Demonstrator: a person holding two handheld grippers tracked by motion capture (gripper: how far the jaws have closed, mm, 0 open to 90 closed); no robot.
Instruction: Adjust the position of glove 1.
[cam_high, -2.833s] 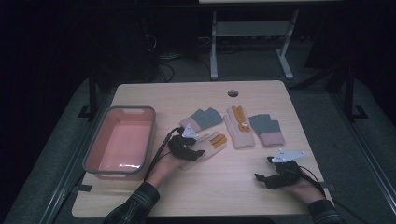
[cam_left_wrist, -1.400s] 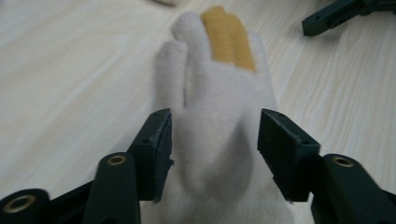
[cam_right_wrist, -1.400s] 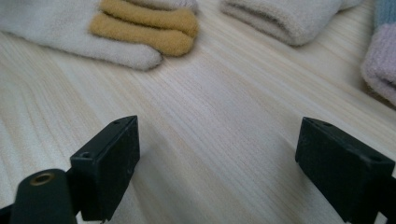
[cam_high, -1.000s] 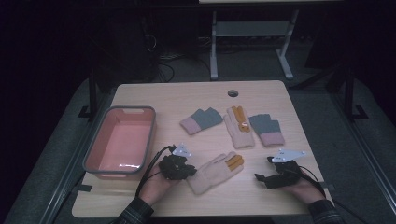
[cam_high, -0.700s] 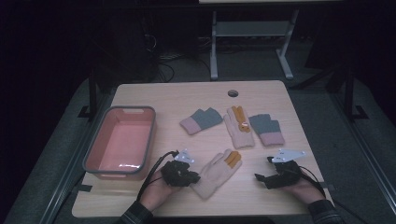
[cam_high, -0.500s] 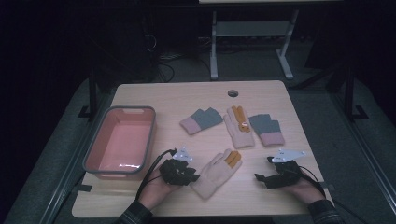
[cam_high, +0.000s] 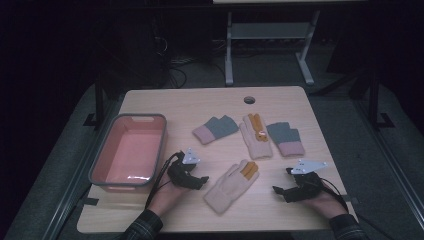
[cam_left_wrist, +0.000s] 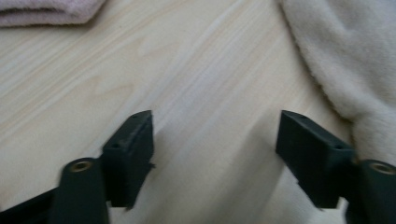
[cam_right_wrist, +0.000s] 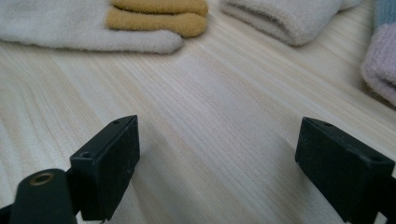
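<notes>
High view looks down on a pale wooden counter where a person's two hands each rest a black two-jaw tool near the front edge. The left tool lies just beside the cuff end of a cream knitted glove with mustard-yellow fingertips, which sits slantwise between the two hands; its jaws stand apart with nothing between them, and the left gripper view shows bare wood in the gap with the cream fleece just off to one side. The right tool is well apart from that glove, its jaws likewise spread and empty over plain wood in the right gripper view. Farther back lie a second cream and mustard glove, flanked by two grey gloves with pink cuffs. A pink plastic tub with a grey rim stands at the left side of the counter.
</notes>
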